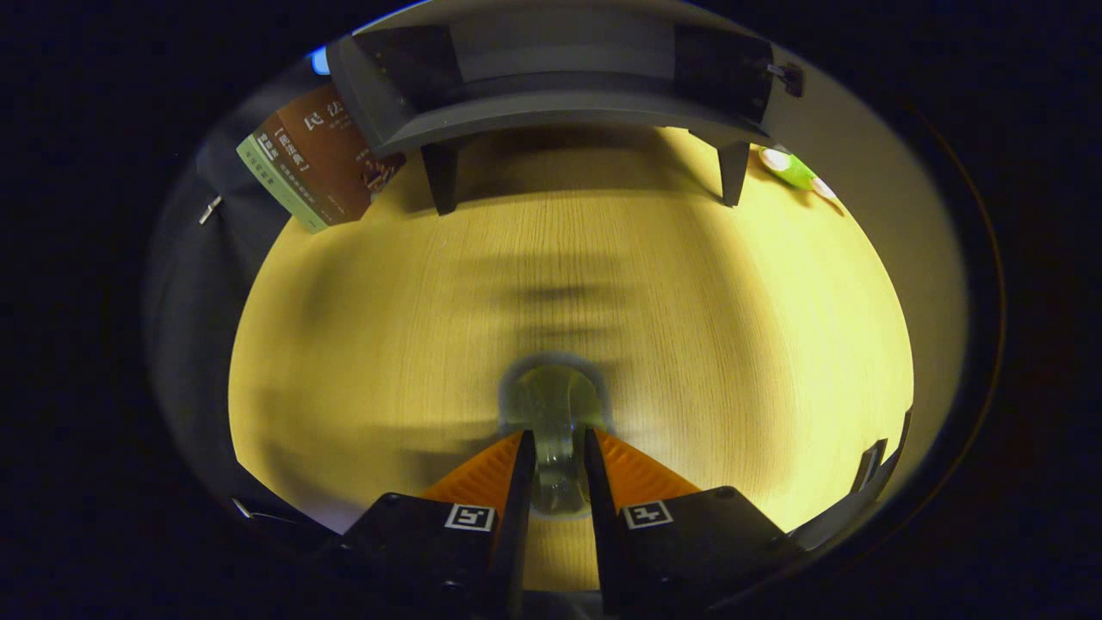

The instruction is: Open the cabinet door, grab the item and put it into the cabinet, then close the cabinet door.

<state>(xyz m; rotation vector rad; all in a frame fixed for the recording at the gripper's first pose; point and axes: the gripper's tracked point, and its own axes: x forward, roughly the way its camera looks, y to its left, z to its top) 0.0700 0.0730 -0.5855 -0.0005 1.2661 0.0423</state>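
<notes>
While the gripper [555,452] points along a pale wood-grain bench [706,293], its two fingers stand close together with a small clear, glass-like object [554,405] in the narrow gap between them. The object is rounded and see-through, with a greenish tint from the wood below; its near part sits between the inner faces of the fingers and its far part bulges out just ahead of the tips. Both fingers look pressed against its sides, though blur makes the exact contact hard to judge, and what kind of object it is cannot be told.

Well beyond the fingers, at the far edge of the bench, stands a dark grey cabinet [551,103] raised on short legs, two of which rest on the wood. Its front shows a lighter middle panel flanked by darker panels; whether the door is open or closed cannot be told from here. Beside the cabinet on the left, a brown book [318,159] with a green spine lies tilted, partly over the bench edge. On the right of the cabinet, near its leg, lies a small green object [796,172] with pale round ends. Soft shadows cross the middle of the bench.
</notes>
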